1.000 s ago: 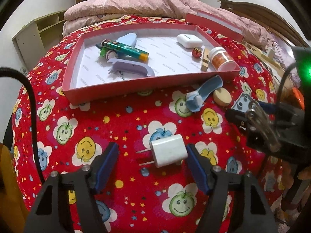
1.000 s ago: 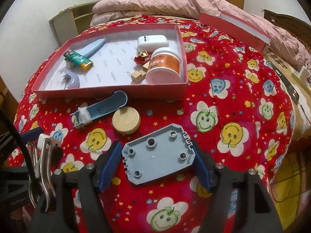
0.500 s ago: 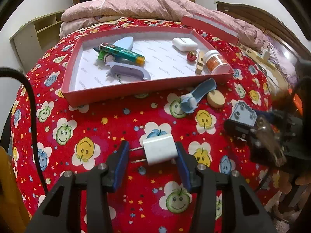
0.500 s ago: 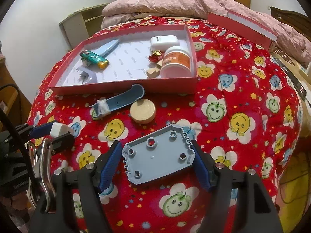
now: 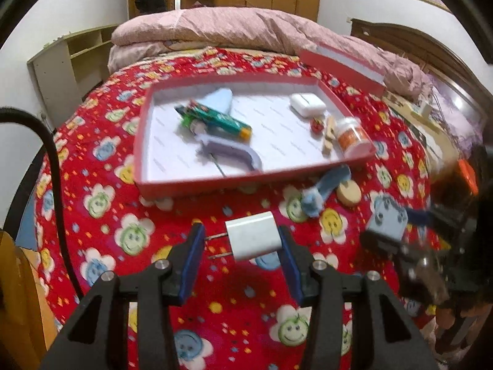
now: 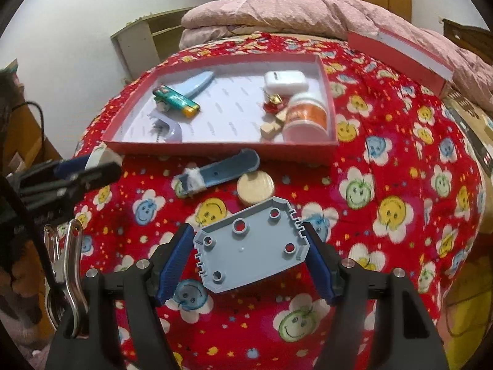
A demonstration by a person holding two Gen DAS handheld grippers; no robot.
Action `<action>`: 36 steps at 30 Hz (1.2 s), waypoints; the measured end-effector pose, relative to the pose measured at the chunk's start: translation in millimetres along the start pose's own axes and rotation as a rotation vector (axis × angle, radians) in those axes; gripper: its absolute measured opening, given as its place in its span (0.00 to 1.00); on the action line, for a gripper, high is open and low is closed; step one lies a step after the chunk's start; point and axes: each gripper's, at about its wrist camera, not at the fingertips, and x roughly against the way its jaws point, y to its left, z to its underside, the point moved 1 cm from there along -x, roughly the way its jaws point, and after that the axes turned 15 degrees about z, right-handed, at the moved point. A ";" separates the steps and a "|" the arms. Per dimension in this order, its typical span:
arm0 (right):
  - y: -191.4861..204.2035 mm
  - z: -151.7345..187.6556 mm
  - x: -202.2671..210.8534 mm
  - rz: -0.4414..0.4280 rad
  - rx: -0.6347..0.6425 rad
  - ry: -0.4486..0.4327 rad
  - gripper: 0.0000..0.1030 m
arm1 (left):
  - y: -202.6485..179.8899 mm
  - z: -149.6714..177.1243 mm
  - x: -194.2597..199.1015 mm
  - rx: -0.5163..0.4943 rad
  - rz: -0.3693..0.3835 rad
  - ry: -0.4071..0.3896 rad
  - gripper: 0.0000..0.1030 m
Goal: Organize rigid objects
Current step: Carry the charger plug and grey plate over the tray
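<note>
1. The white charger plug (image 5: 253, 240) sits clamped between the blue pads of the left gripper (image 5: 242, 251), its two prongs pointing toward the left pad, held above the red smiley-print bedspread (image 5: 129, 240) near the bed's near edge.
2. The grey plastic plate (image 6: 251, 248), with round holes and notched edges, is gripped between the pads of the right gripper (image 6: 249, 257) and tilted, also above the bedspread near the near edge.
3. Just beyond the plate, a round wooden disc (image 6: 255, 187) lies on the bedspread, and beside it to the left a blue toy skateboard (image 6: 217, 174) with white wrapping on one end.
4. Behind these lies the red tray (image 6: 222, 148), open, with a white floor.
5. In the tray's left part: a green lighter (image 6: 175, 101), a pale blue flat piece (image 6: 198, 83) behind it and a lilac curved piece (image 6: 169, 129) near the front wall.
6. In its right part: a white case (image 6: 285, 81), a small red trinket (image 6: 272, 104), wooden blocks (image 6: 272, 126) and a white jar with an orange label (image 6: 306, 118) in the front right corner.
7. The tray's red lid (image 6: 400, 51) lies farther back to the right, against a pink quilt (image 6: 277, 12) at the far end of the bed.
</note>
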 end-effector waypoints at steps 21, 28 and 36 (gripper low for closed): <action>8.2 -84.7 -25.9 -0.058 0.043 -0.051 0.69 | 40.0 -58.4 -30.0 0.074 -0.059 -0.013 0.48; 16.5 -106.9 -49.0 -0.080 0.036 -0.044 0.69 | 45.6 -64.7 -42.6 0.077 -0.068 -0.009 0.48; 23.4 -125.1 -71.8 -0.070 0.055 -0.044 0.69 | 50.6 -72.4 -64.5 0.083 -0.078 0.011 0.46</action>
